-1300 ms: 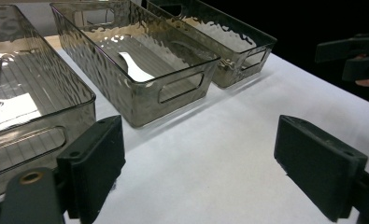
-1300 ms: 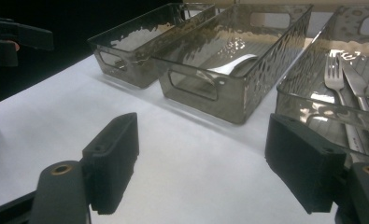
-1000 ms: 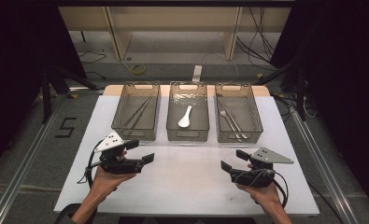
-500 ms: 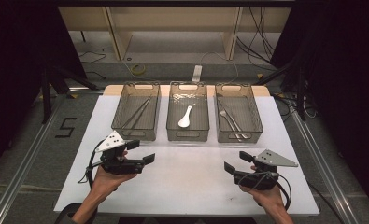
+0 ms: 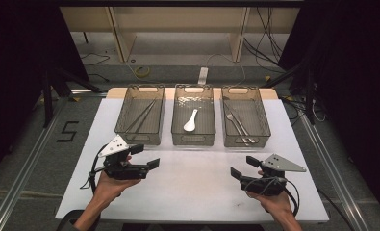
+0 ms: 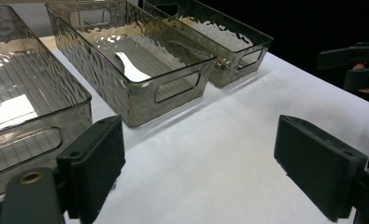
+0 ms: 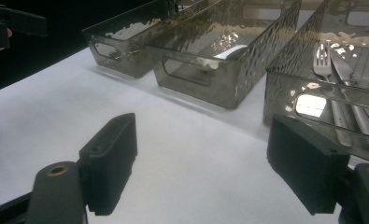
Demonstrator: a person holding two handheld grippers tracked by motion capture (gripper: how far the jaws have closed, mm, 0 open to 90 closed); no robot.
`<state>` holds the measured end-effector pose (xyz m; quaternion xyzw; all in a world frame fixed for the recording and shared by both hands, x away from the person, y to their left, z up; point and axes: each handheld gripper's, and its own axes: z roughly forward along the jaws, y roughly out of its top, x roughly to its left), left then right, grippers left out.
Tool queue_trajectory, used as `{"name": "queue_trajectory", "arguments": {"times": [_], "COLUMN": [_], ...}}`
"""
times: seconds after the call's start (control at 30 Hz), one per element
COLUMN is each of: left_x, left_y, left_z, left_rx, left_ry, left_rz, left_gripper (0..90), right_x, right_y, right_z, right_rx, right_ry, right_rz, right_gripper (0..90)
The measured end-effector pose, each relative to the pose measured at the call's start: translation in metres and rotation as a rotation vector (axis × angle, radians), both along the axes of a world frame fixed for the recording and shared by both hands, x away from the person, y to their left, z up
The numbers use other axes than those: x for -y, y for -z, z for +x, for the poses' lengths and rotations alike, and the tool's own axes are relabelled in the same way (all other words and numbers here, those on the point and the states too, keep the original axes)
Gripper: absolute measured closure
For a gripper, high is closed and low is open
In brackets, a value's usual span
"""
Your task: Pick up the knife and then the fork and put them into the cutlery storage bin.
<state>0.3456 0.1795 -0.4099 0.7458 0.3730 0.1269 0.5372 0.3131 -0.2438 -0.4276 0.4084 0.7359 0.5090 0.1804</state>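
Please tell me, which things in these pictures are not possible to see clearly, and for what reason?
- Thin utensils in the left bin: too small in the high view; cut off by the left edge in the left gripper view.
- White spoon: partly blurred behind the middle bin's rippled wall.
- Fork and knife: lower ends distorted by the right bin's wall.

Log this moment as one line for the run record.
left tongs: open, empty, above table | right tongs: open, empty, above table | middle bin: white spoon | right bin: fork
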Motion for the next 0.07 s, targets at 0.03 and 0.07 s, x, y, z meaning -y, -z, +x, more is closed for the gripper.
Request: {"name": "queue_trajectory", "arguments": {"times": [0.03,0.07], "left_x": [0.0,0.0001], "left_y": [0.0,-0.0001], "left_z": [0.0,0.0], "left_rx": [0.0,0.0], "left_ry": [0.0,0.0], "left_rz": [0.001,0.0], "left_gripper": [15.7,15.7], "right_x": [-0.0001,-0.0001], "right_y": [0.0,-0.0001], "right_z": [0.0,0.0001], "right_rx": [0.0,0.0], "right_ry": [0.001,0.001], "right_rz": [0.0,0.0], "right_gripper": [25.3,25.3]}}
